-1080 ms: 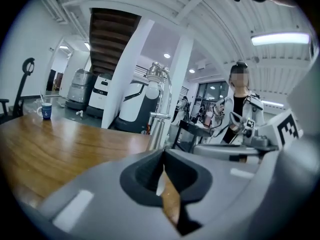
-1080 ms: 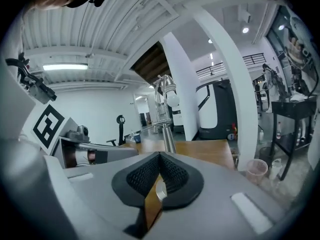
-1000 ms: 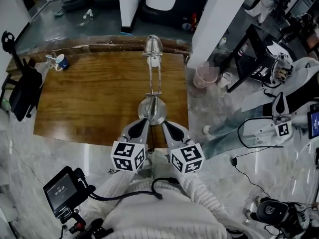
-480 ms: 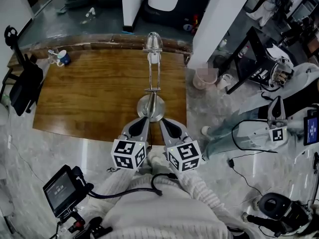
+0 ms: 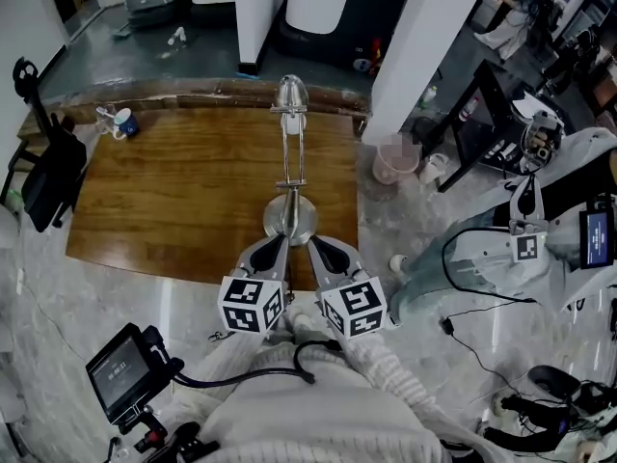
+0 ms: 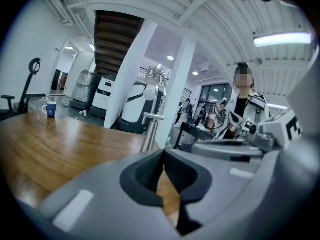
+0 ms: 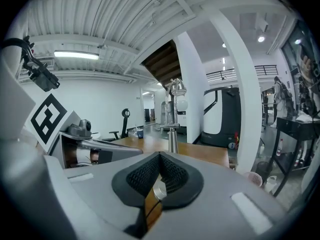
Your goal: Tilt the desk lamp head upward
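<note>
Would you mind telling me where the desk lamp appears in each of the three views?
Head view: desk lamp upper centre, on the wooden table.
Left gripper view: just left of centre, upright.
Right gripper view: just right of centre, upright.
Shared landmark: blue mug, left of the lamp in all three.

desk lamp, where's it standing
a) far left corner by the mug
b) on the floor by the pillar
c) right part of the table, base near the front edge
c: the desk lamp stands on the right part of the wooden table, with its base near the front edge. The mug is off at the far left corner.
</note>
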A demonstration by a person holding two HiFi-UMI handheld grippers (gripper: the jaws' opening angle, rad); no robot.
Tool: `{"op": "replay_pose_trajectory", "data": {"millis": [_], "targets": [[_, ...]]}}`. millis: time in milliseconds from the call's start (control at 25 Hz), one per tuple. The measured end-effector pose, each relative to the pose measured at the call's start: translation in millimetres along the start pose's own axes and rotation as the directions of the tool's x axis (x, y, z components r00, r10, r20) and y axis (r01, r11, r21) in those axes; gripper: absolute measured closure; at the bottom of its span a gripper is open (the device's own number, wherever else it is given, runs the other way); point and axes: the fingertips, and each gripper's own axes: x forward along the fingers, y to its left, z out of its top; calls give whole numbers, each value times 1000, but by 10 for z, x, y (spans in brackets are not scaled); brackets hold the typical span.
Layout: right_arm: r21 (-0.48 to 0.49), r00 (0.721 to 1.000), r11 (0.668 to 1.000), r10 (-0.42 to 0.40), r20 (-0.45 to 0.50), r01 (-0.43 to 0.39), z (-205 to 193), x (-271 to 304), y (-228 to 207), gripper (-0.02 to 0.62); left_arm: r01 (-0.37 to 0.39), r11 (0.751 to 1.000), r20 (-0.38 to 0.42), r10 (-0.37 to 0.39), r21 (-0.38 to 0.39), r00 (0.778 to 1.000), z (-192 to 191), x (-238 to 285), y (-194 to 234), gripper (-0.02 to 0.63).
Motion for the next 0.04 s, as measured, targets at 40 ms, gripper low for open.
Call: {"op": "replay_pose_trajectory", "data": {"millis": [40], "targets": [[-4,1000,1000,0,-4,0,-11,-14,16,597,-2,1000,-1,2,-1,1000,-15,-17,0,598]]}}
